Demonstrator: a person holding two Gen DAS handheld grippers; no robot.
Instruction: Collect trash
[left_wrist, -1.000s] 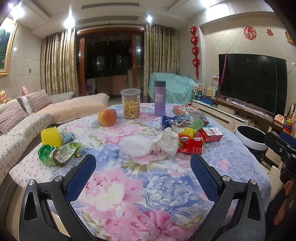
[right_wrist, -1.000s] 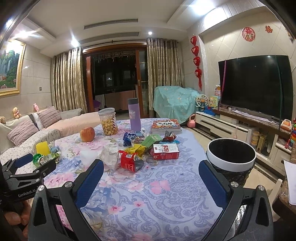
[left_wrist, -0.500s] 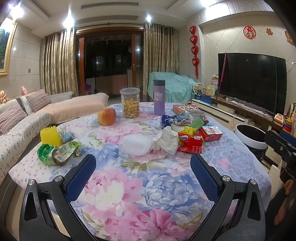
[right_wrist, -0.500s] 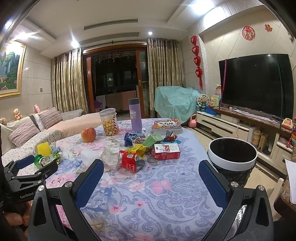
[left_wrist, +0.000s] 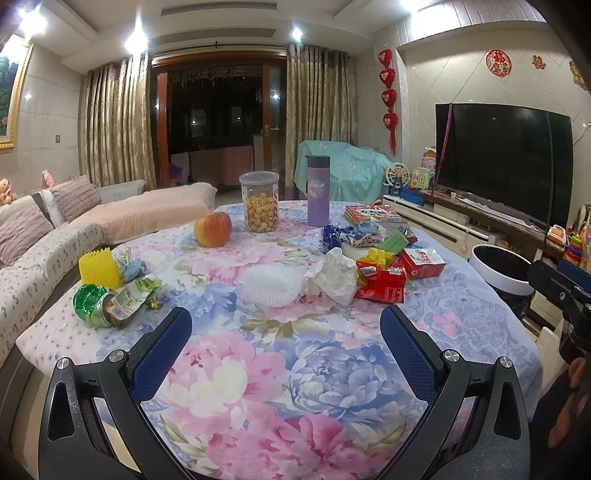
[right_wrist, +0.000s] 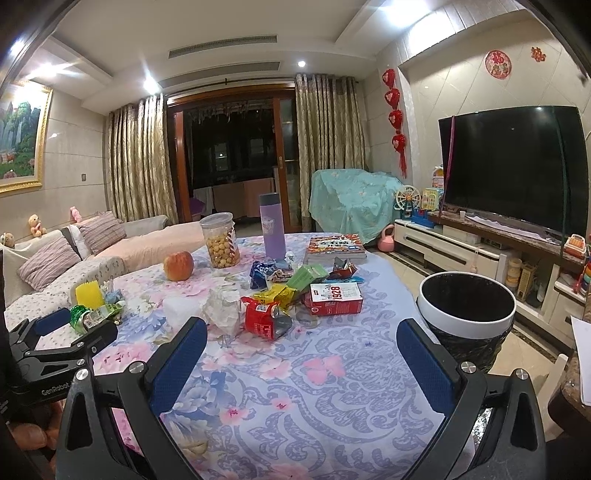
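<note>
Both tongs, left tongs (left_wrist: 286, 332) and right tongs (right_wrist: 301, 341), hover spread and empty, barely shifted since a second ago; wrappers (right_wrist: 267, 321) remain uncollected beside bin (right_wrist: 465, 328).

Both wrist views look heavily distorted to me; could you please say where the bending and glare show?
Left wrist view: the curtains bow outward and ceiling spotlights flare. Right wrist view: the television edge curves, dark vignette fills the corners, and the table stays sharp.
</note>
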